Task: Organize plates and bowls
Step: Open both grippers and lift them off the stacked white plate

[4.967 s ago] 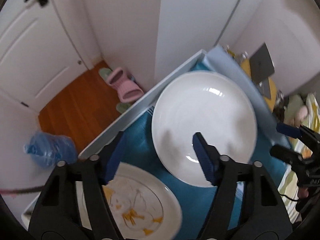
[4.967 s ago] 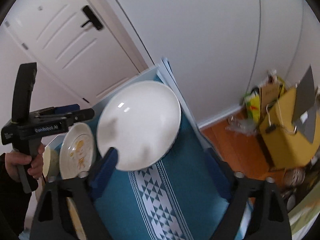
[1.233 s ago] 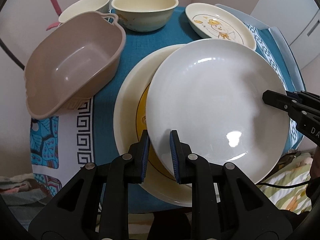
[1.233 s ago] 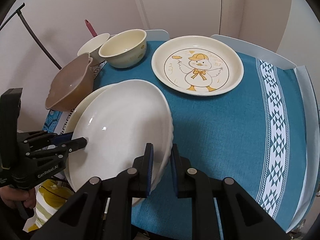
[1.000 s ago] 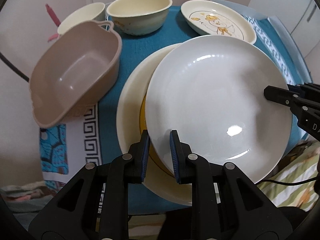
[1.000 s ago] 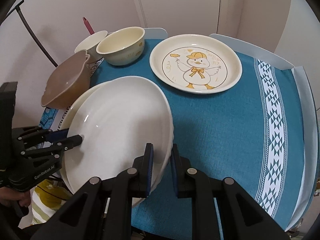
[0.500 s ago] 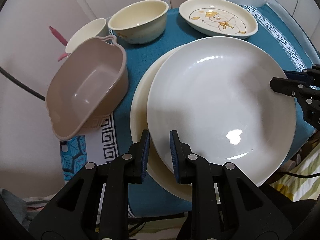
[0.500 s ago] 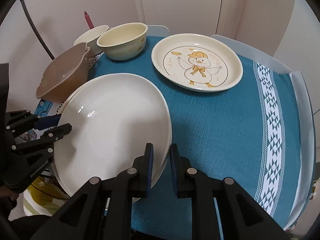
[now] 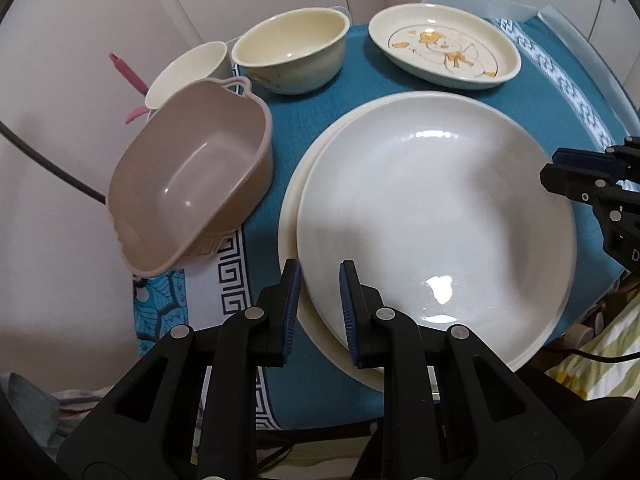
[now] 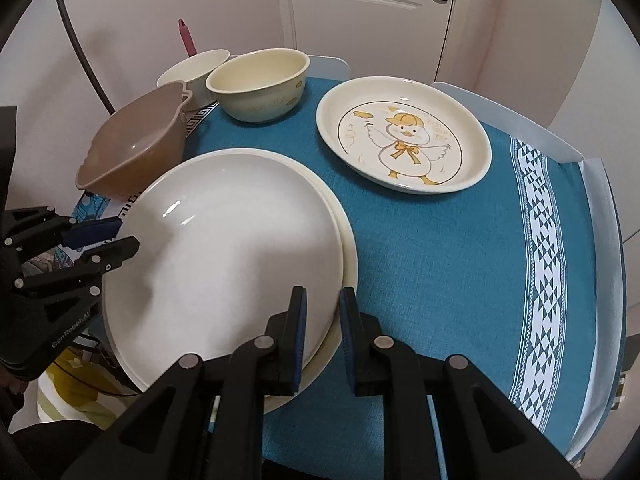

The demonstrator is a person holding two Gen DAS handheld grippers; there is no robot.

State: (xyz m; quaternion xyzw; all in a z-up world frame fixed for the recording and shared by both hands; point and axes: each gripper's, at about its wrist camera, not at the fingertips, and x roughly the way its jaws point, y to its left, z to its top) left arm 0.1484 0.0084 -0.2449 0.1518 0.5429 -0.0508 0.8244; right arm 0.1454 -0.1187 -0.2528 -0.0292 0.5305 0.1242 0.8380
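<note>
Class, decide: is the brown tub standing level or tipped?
Tipped. The brown tub leans with one side raised, its opening facing the stacked plates, and its low edge hangs past the table edge.
</note>
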